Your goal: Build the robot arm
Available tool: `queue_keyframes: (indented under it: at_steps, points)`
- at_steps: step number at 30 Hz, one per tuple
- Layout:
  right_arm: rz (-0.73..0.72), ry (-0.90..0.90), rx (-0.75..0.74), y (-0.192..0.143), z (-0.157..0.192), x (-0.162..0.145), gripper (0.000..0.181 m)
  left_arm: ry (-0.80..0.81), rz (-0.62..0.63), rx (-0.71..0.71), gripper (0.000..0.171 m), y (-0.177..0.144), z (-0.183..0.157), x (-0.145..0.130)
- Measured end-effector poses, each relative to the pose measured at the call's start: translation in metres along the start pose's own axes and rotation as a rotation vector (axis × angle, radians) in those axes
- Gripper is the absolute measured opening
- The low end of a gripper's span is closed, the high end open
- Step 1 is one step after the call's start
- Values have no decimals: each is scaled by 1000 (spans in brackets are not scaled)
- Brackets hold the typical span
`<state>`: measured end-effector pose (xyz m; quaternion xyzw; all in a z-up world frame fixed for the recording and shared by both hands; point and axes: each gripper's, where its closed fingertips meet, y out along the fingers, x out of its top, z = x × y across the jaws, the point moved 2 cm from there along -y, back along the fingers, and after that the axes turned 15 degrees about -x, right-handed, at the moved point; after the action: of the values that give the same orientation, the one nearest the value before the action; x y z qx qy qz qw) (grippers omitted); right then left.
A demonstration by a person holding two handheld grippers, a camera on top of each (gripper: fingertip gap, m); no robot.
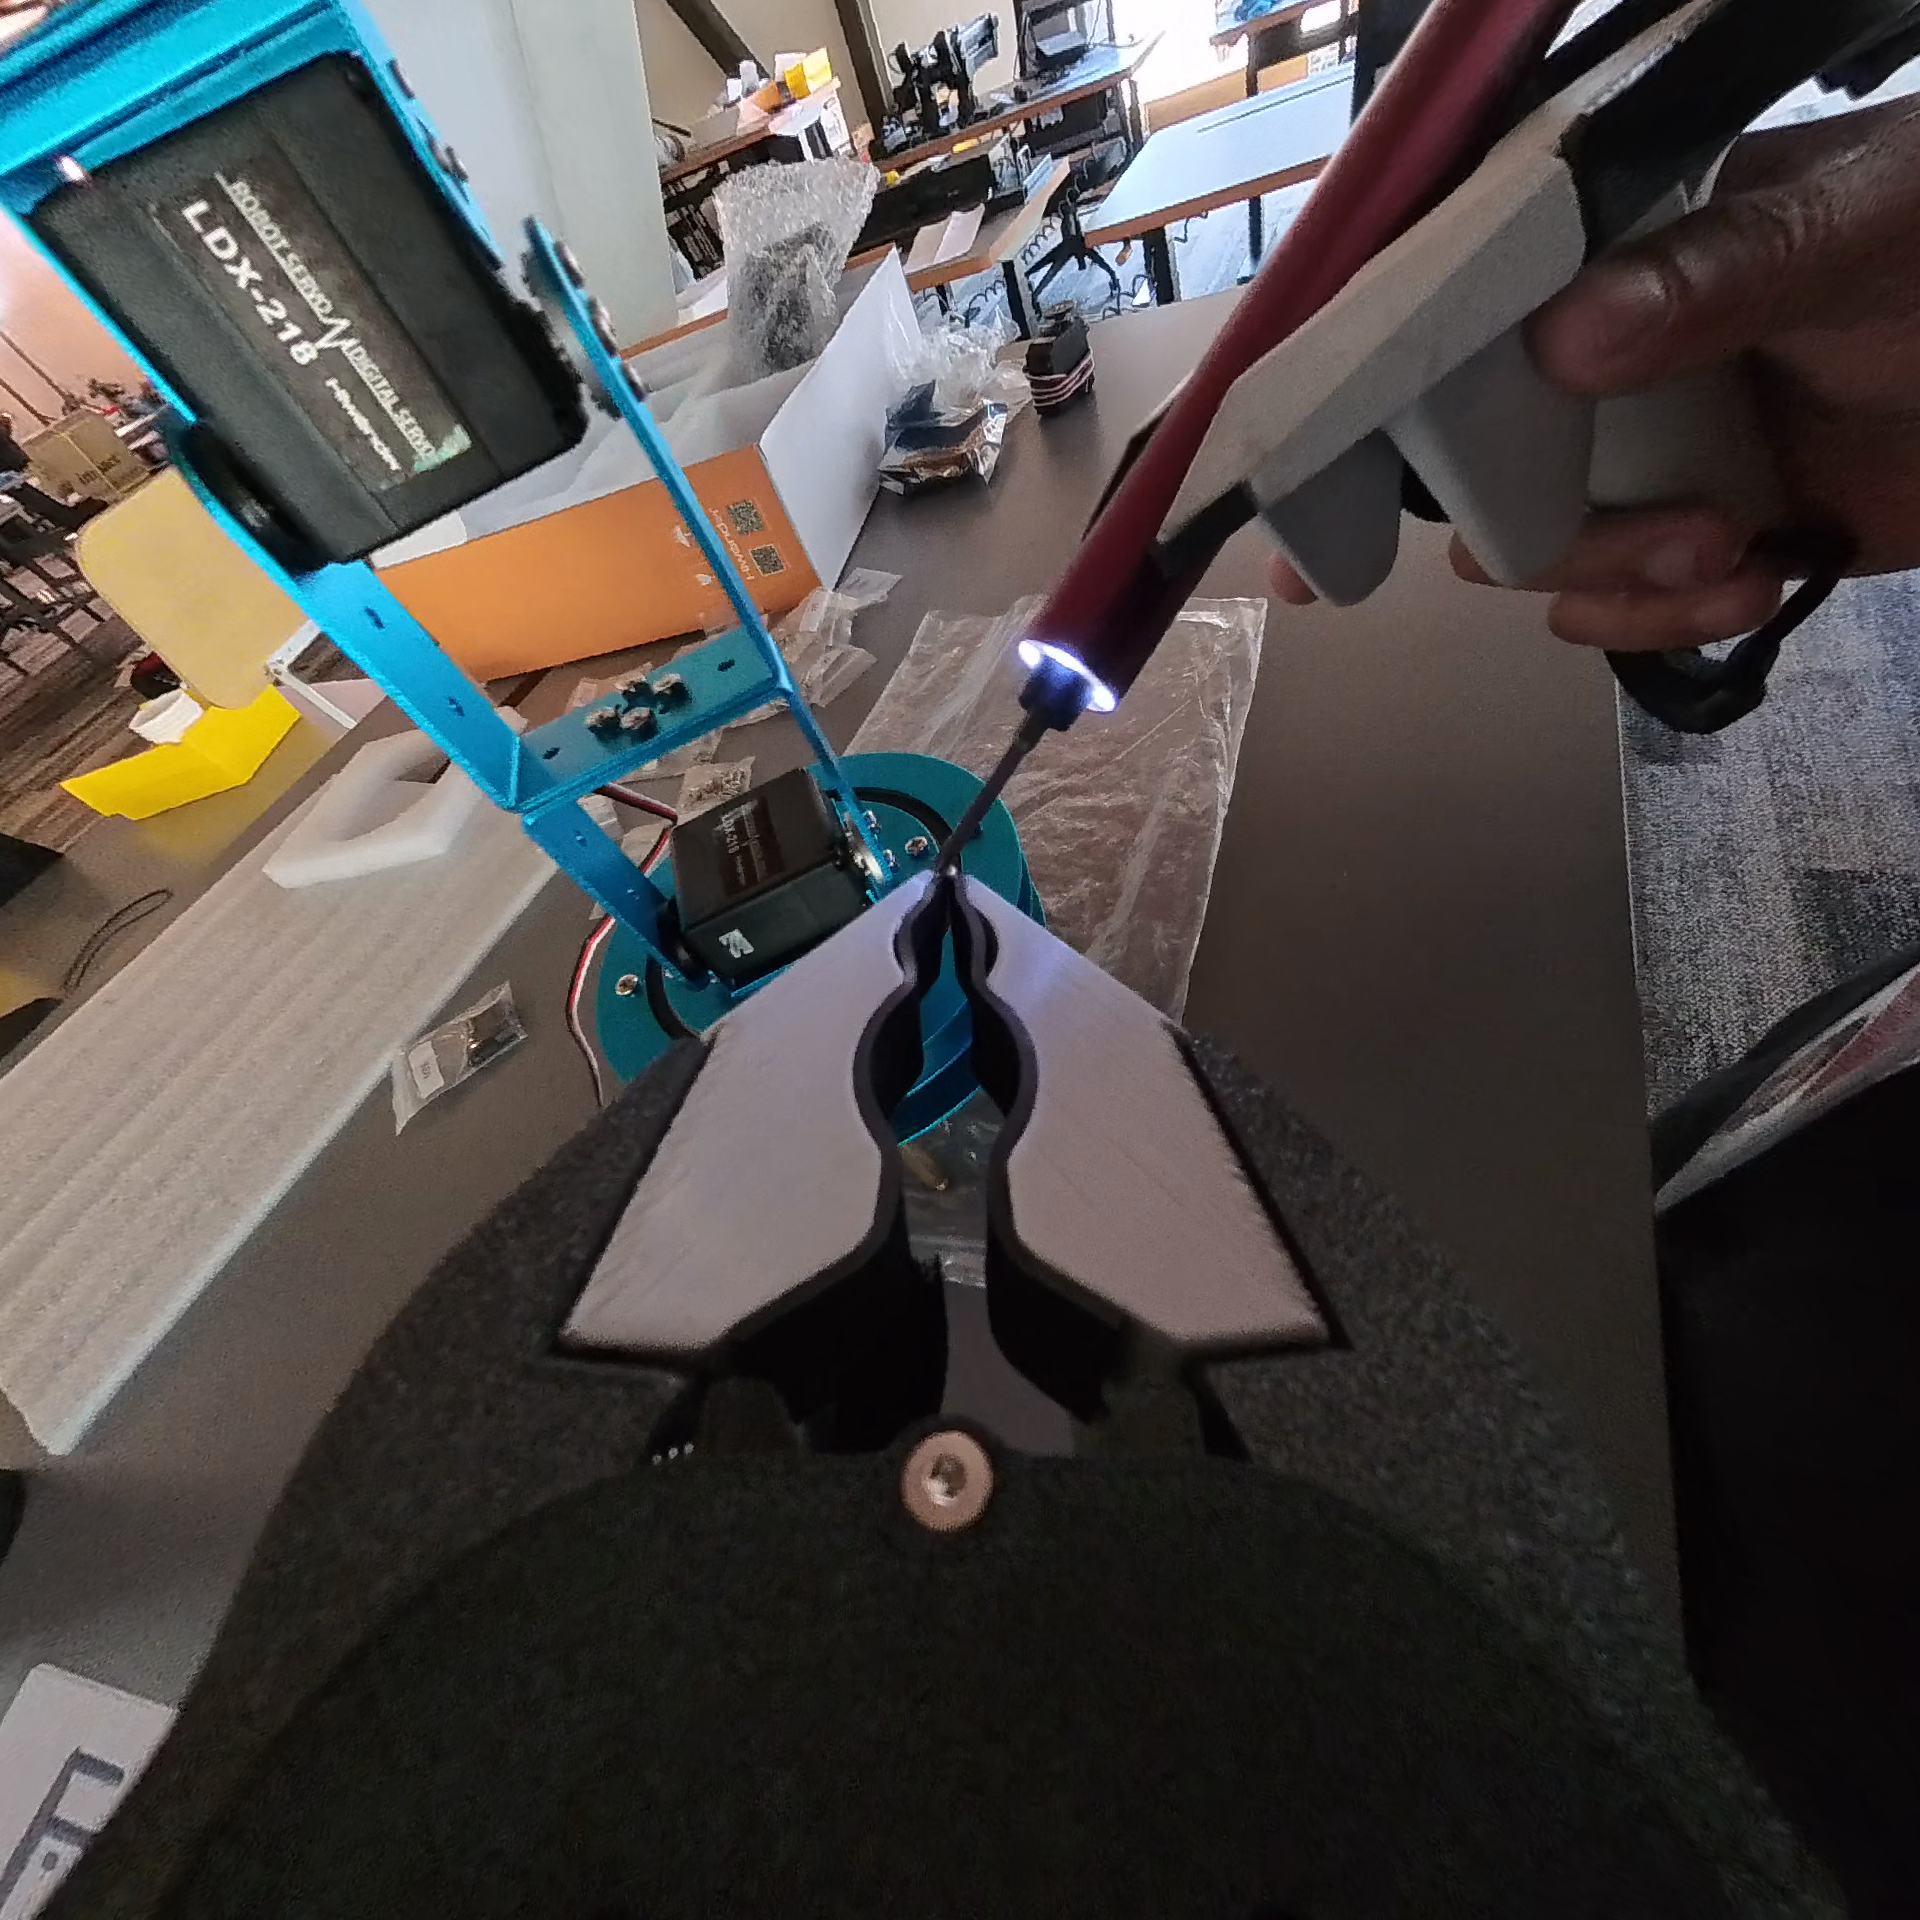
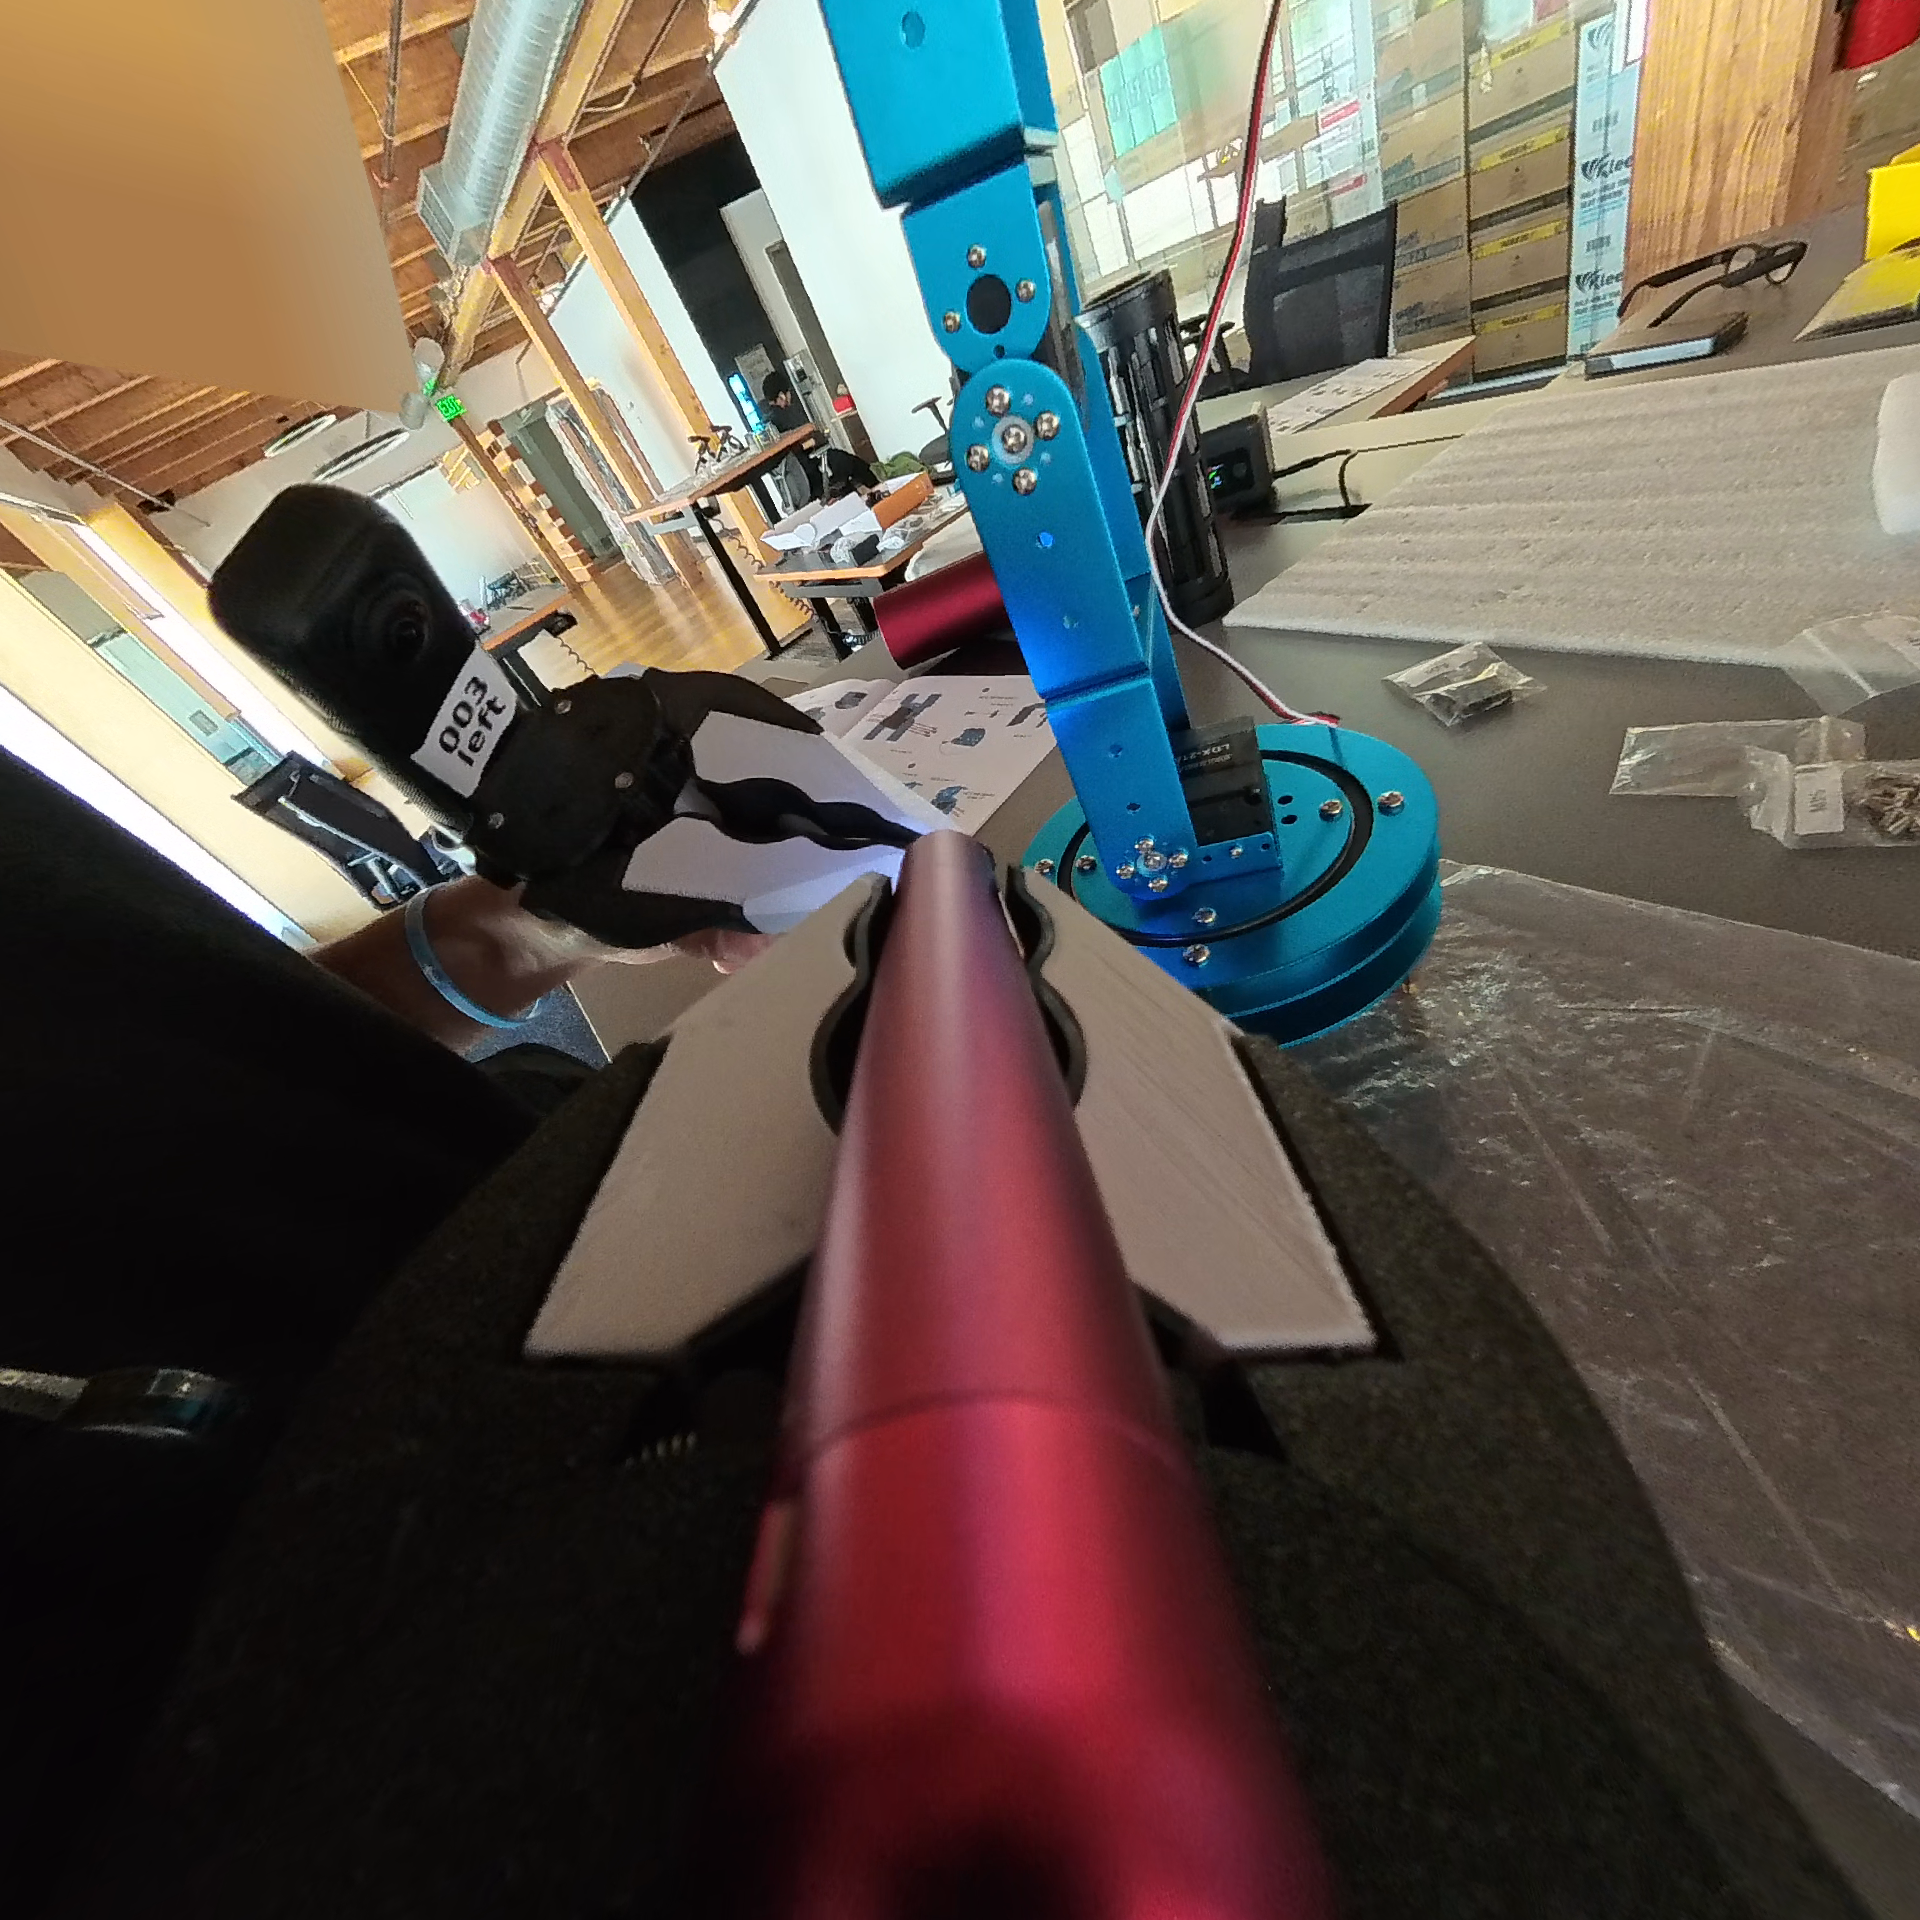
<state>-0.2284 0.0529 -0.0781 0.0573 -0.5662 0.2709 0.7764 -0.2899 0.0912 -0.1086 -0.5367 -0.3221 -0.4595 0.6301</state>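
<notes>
A blue metal robot arm stands on a round teal base (image 1: 623, 987), which also shows in the right wrist view (image 2: 1351, 862). A black servo (image 1: 769, 873) sits at its foot and another (image 1: 312, 343) higher up. My right gripper (image 2: 951, 883) is shut on a dark red electric screwdriver (image 2: 966, 1247), lit at its nose (image 1: 1070, 675), and its thin bit (image 1: 997, 800) points down beside the base. My left gripper (image 1: 951, 883) is shut with its fingertips closed around the bit's tip, just in front of the base. It also shows in the right wrist view (image 2: 831, 831).
An orange and white box (image 1: 623, 561), a white foam sheet (image 1: 208, 1039), a yellow bin (image 1: 187, 758), a clear plastic sheet (image 1: 1091, 727) and small bags of screws (image 1: 457, 1049) lie on the dark table. An instruction sheet (image 2: 914, 727) and glasses (image 2: 1704, 270) lie farther off. The grippers' ends are close to 6 cm from one another.
</notes>
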Motion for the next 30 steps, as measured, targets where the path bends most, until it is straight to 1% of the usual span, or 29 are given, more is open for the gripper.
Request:
queue_keyframes:
  at_steps: [4, 9, 12, 16, 18, 19, 23, 25, 30]
  points:
    - [3, -1, 2, 1, 0, -1, 23, -1, 11, -1, 0, -1, 1, -1]
    - [0, -4, 8, 1, 1, 0, 23, 55, 47, 17, 0, -3, 2, 1]
    - [11, -41, -8, 2, 1, 0, 23, 175, 131, 46, 0, -3, 2, -1]
    - [39, -104, -37, 7, 3, -1, 23, 439, 313, 116, 0, -3, 5, -6]
    - [38, -99, -42, 8, 3, 0, 23, 545, 387, 141, 0, -3, 7, -6]
    - [24, -72, -35, 8, 3, 3, 23, 579, 405, 152, 0, -3, 9, -4]
    - [-2, 43, -15, 5, 1, 8, 23, 698, 466, 171, 0, -7, 11, 7]
    - [-24, 76, -19, 2, 3, 10, 23, 706, 485, 159, 0, -9, 10, 11]
    - [-108, 132, -19, -11, 4, 18, 22, 761, 542, 210, 0, -9, 10, 31]
